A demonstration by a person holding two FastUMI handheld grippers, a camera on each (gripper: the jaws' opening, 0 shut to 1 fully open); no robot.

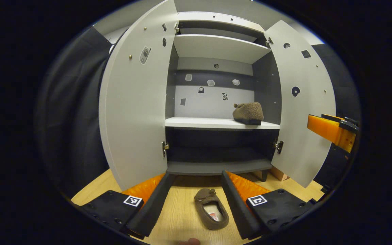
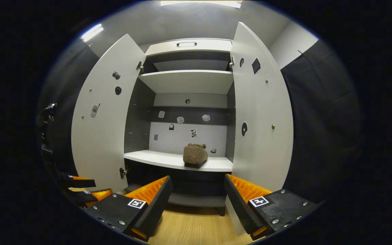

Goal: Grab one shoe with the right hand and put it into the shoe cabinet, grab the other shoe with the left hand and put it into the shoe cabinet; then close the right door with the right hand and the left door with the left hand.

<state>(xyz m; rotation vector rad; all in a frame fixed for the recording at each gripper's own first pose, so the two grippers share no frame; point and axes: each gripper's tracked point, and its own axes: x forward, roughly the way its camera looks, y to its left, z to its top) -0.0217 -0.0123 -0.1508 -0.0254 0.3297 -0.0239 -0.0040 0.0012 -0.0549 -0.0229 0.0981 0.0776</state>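
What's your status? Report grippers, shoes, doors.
Left gripper open, hovering over the floor shoe. Right gripper open, empty. Other shoe on the cabinet's middle shelf. Both doors open, nothing blocking.

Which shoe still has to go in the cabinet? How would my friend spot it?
Find the tall shoe cabinet with both doors open. On the wooden floor before it, between the left gripper's open fingers, lies a brown slipper. Its twin sits up on the middle shelf; this one is on the floor, opening upward.
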